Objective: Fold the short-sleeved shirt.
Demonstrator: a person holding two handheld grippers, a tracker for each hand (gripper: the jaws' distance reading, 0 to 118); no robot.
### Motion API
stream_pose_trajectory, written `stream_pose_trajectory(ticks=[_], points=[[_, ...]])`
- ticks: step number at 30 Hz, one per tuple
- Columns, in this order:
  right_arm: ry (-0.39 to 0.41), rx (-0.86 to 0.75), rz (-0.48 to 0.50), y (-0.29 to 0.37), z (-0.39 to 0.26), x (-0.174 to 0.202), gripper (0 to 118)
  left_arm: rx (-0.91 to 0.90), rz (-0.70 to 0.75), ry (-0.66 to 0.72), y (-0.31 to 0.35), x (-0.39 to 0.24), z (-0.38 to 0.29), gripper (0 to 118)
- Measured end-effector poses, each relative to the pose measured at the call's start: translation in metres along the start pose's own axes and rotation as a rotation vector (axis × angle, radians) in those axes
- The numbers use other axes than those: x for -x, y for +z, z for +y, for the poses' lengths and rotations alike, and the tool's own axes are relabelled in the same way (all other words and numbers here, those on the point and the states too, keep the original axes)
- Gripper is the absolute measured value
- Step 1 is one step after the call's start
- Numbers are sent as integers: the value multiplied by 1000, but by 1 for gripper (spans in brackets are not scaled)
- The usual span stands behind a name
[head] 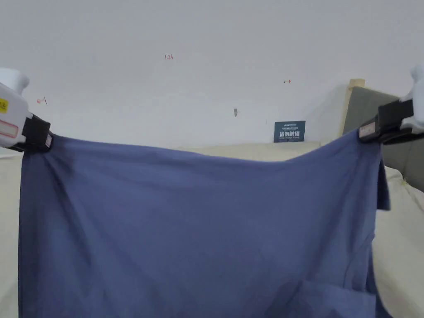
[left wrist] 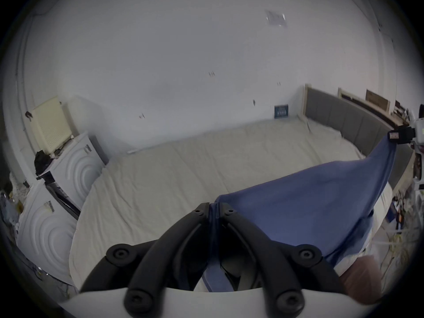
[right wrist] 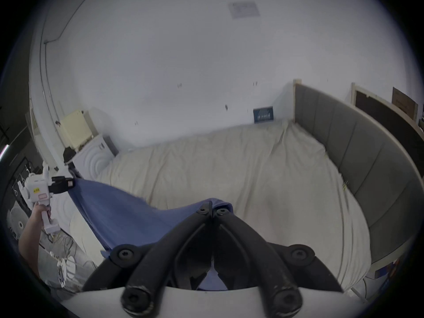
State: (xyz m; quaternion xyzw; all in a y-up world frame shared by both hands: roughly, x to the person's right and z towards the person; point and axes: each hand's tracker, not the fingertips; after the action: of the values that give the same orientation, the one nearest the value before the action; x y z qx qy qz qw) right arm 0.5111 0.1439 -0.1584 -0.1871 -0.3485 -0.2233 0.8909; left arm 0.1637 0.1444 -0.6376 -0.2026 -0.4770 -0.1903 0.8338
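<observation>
Blue shirt (head: 198, 232) hangs above bed (right wrist: 252, 173), left tongs (head: 41, 138) and right tongs (head: 368, 130) clamping its top corners; keep edge taut, lower evenly.

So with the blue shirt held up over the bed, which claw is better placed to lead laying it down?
Neither clearly. The left claw and the right claw each pinch a top corner of the shirt, stretched level between them above the bed. Lowering both together looks best.
</observation>
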Motion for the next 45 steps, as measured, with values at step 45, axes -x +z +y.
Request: stream_pose_trajectory(ticks=[45], points=[[64, -248, -78, -176, 126, 24, 0, -258, -21, 156, -176, -9, 91, 8]])
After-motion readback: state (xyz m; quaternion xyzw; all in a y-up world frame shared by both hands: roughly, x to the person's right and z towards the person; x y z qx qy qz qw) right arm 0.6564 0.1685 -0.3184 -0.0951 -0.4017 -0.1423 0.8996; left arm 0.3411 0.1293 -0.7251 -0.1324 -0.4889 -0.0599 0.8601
